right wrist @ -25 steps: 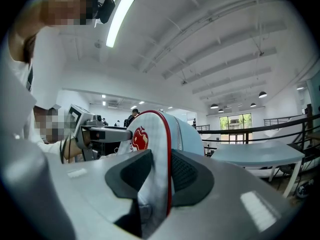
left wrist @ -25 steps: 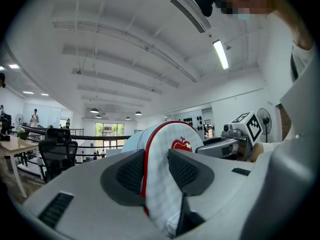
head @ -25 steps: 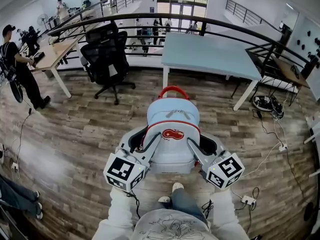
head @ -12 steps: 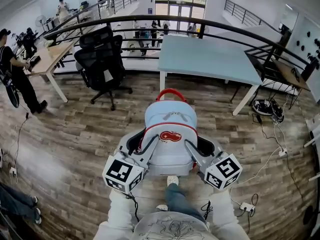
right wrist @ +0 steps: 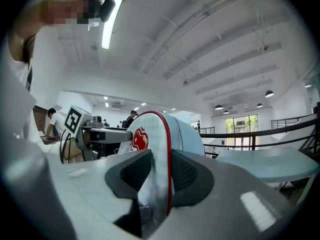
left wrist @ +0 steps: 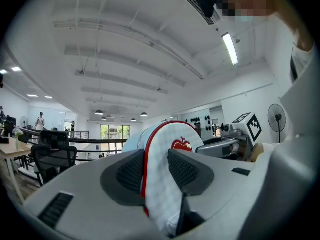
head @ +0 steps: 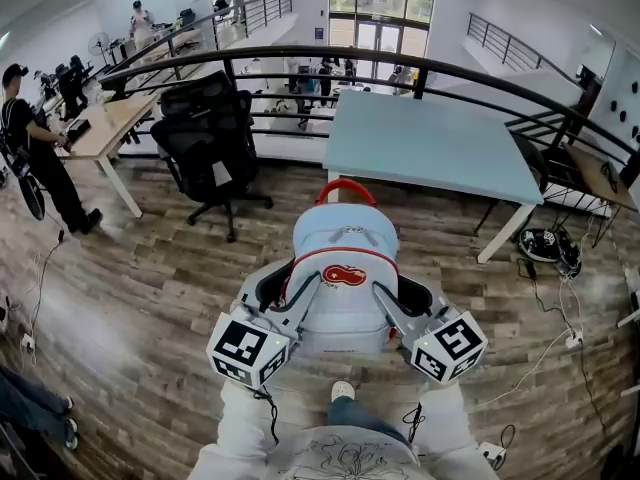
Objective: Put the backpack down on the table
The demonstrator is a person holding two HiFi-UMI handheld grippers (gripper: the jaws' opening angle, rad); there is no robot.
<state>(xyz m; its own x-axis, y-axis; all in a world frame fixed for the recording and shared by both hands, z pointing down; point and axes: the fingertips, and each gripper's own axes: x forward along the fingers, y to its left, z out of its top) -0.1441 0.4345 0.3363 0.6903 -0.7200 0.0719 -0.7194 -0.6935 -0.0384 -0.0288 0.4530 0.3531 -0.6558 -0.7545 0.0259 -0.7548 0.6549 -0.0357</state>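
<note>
Two-sided hold on the pale blue backpack (head: pixel 345 243): clamped by the left gripper (head: pixel 285 290) along its left red-piped edge and by the right gripper (head: pixel 400 296) along its right edge, with the pads pressed onto the fabric in both gripper views. Carried upright in the air above the wooden floor (head: pixel 150 288), red handle (head: pixel 346 181) on the far side. Not yet on the light blue table (head: pixel 430 138) just beyond. Farther left, a black office chair (head: pixel 205 138).
</note>
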